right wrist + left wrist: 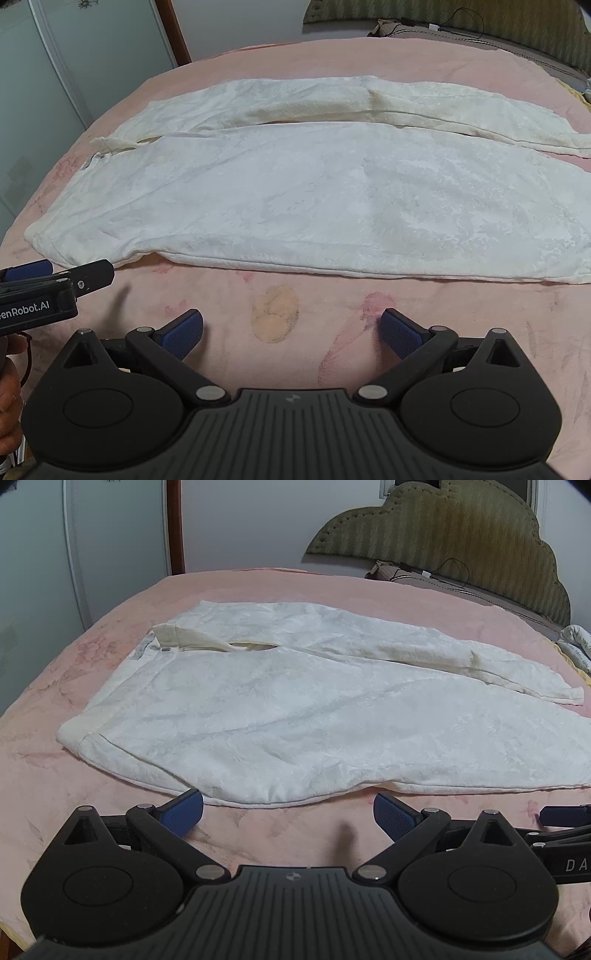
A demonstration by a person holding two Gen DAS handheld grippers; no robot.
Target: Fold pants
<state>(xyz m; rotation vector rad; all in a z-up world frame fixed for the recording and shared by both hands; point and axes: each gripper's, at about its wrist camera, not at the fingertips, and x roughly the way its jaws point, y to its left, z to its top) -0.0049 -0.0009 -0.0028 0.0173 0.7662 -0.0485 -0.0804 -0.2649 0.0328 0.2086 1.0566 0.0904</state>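
White pants (295,709) lie spread flat on the pink bed, waistband at the left, both legs running to the right; they also show in the right wrist view (314,195). My left gripper (288,812) is open and empty, its blue fingertips just short of the near hem of the pants. My right gripper (291,328) is open and empty over bare blanket, a little in front of the near leg edge. The left gripper's side shows at the left of the right wrist view (55,284).
The pink blanket (273,314) covers the bed. An olive padded headboard (461,542) with a cable stands at the far right. A pale wardrobe door (37,572) and a wooden post (175,524) stand at the far left.
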